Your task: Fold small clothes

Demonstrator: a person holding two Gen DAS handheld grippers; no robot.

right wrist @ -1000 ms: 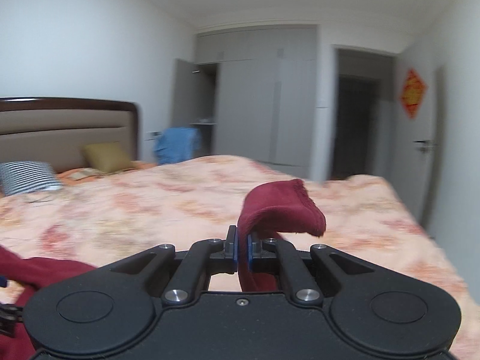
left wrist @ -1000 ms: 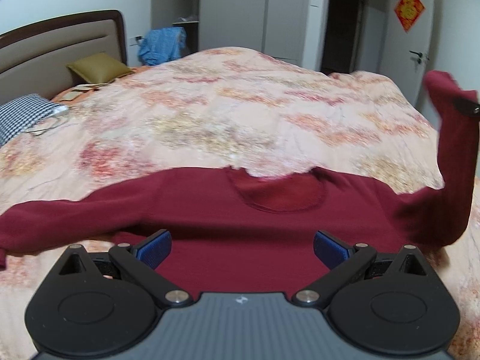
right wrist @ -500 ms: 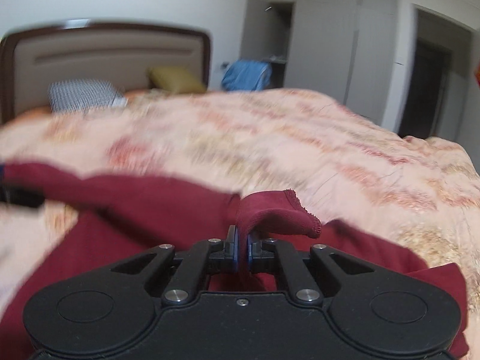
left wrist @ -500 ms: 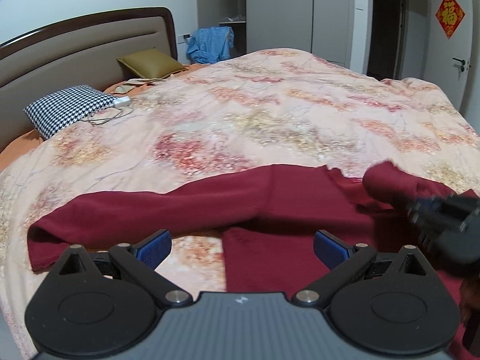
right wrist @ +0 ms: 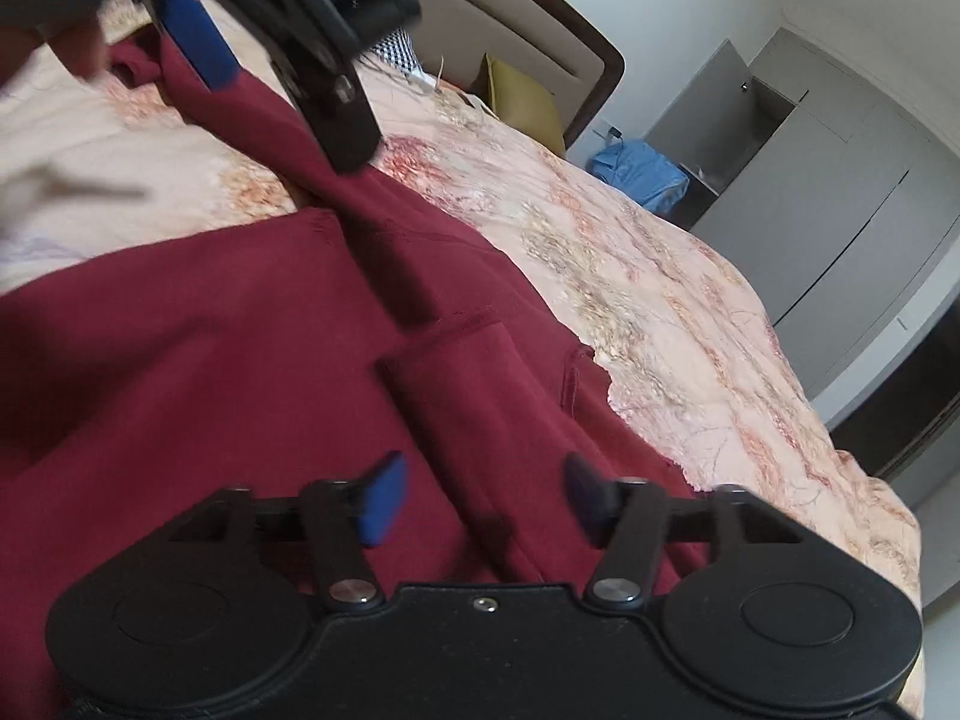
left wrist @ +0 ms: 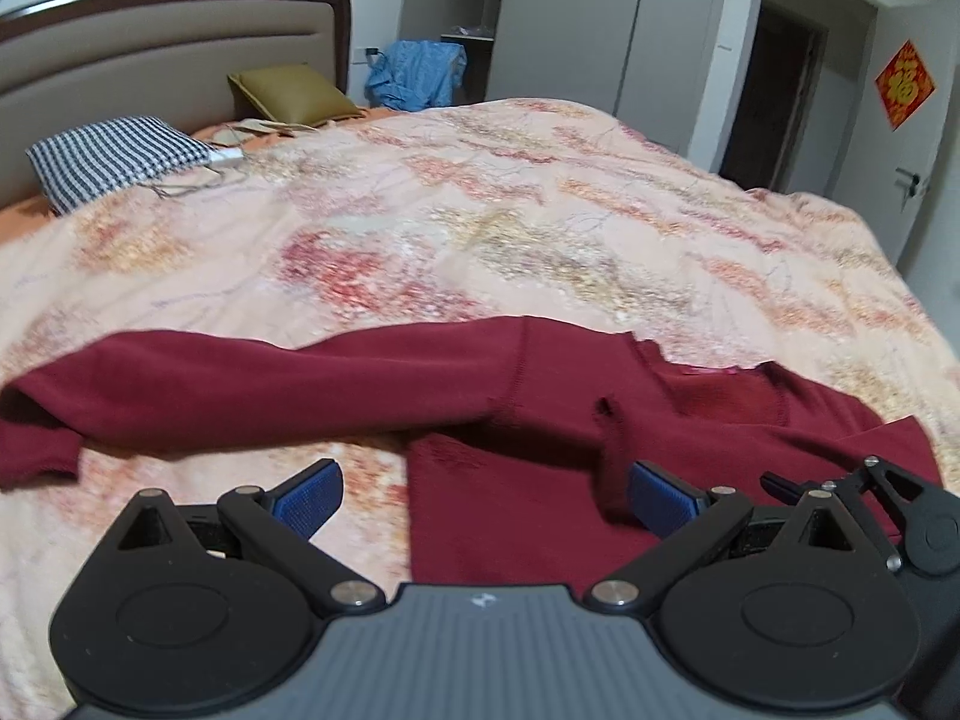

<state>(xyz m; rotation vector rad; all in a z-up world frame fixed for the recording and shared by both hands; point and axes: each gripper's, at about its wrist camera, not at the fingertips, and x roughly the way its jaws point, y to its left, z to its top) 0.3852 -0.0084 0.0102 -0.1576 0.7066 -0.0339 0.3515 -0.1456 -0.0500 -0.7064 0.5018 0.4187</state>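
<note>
Maroon knit is lying directly under both of my grippers: the sweater (left wrist: 540,516) is spread flat on the floral quilt (left wrist: 480,228), its body just beneath my fingers. I am holding my left gripper (left wrist: 485,495) with its blue pads spread wide apart, pinching nothing, the left pad over bare quilt and the right pad over the sweater's body. I am holding my right gripper (right wrist: 477,495) spread too, gripping nothing, hovering close over the cloth; just ahead of its fingers a folded sleeve (right wrist: 480,396) is lying across the sweater's chest. Ahead and to the left of my left gripper the other sleeve (left wrist: 252,384) is stretching straight out over the quilt, its cuff curling at the far left. Beyond the right pad of that gripper the neckline (left wrist: 708,378) is facing away from me. Farther off, a checked pillow (left wrist: 120,156) and an olive cushion (left wrist: 288,93) are resting against the padded headboard (left wrist: 150,54), and blue clothing (left wrist: 420,75) is hanging near the grey wardrobe (left wrist: 600,24).
</note>
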